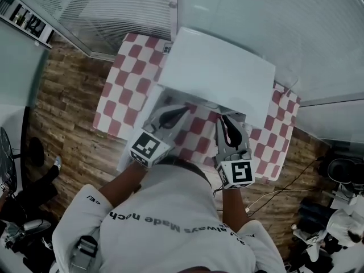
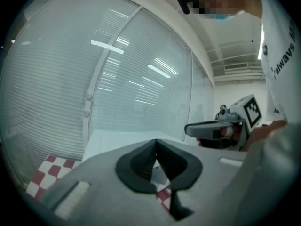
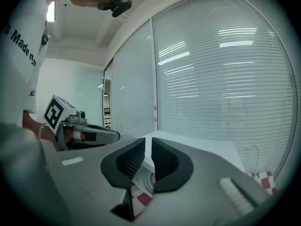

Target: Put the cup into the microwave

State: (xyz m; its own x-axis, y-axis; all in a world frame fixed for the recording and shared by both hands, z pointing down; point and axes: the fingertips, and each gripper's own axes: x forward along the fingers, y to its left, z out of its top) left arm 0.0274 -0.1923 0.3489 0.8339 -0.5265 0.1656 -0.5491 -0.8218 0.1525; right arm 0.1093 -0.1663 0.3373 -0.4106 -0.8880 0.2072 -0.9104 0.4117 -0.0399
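A white microwave stands on a red-and-white checked table; its flat top also shows in the left gripper view and the right gripper view. No cup can be made out for certain in any view; only a pale rounded shape shows below the right jaws. My left gripper hangs before the microwave's front left, jaws tip to tip, nothing held. My right gripper is beside it on the right, jaws nearly together with only a thin slit, nothing between them.
A white panel, perhaps the microwave's door, juts from its front left corner under my left gripper. Glass walls with blinds close in the back. Wooden floor surrounds the table; cables and bystanders' legs lie around.
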